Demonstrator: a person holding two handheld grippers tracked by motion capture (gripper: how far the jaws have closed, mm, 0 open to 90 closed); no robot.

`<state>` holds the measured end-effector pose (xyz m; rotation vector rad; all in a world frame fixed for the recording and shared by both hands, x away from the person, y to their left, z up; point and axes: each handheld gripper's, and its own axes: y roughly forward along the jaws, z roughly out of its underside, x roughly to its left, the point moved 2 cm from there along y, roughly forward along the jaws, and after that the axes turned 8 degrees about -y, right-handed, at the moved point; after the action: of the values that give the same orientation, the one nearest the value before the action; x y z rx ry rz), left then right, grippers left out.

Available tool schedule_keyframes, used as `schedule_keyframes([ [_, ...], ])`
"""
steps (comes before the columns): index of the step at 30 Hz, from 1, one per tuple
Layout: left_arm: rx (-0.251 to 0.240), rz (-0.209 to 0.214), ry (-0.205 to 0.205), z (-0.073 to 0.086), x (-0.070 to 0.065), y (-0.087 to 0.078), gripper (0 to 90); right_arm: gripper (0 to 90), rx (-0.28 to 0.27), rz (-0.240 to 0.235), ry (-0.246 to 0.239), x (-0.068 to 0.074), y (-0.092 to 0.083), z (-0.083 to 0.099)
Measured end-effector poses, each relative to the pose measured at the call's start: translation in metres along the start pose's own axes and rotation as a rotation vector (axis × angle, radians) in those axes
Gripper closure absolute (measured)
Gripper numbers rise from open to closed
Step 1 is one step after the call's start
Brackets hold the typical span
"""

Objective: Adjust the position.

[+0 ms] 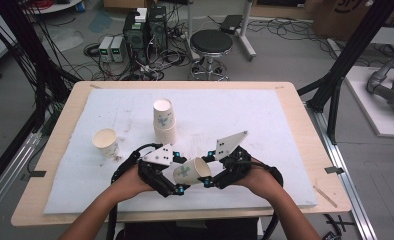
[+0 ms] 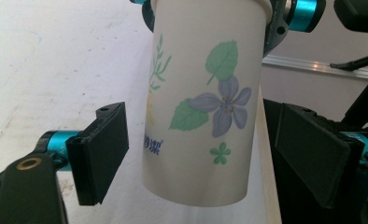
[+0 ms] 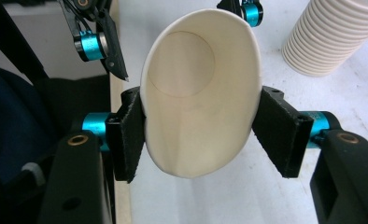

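Note:
A white paper cup with a blue flower print lies on its side in the air over the table's front edge. My right gripper is shut on the cup near its rim. In the right gripper view the cup's mouth is squeezed into an oval between the two pads of that gripper. My left gripper is open around the cup's base end. In the left gripper view the cup hangs between that gripper's pads with a gap on each side.
A stack of nested paper cups stands upright mid-table, its ribbed side close by in the right gripper view. A single upright cup stands to the left. All rest on a white mat. A stool stands beyond the table.

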<state>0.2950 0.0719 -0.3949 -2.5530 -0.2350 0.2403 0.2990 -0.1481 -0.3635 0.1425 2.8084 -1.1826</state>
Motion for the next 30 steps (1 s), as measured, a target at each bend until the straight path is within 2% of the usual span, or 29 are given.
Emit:
schedule_keyframes([
  [8,0.067,-0.003,0.001,0.002,0.001,0.008,19.2,37.6,0.057,-0.007,-0.017,0.001,0.007,-0.001],
  [14,0.098,0.009,0.005,0.002,0.001,0.013,20.7,37.5,0.073,-0.014,-0.021,0.002,0.01,-0.002],
  [30,0.121,0.038,0.009,0.0,0.0,0.022,34.5,36.3,0.107,-0.031,-0.038,0.004,0.015,-0.003],
])
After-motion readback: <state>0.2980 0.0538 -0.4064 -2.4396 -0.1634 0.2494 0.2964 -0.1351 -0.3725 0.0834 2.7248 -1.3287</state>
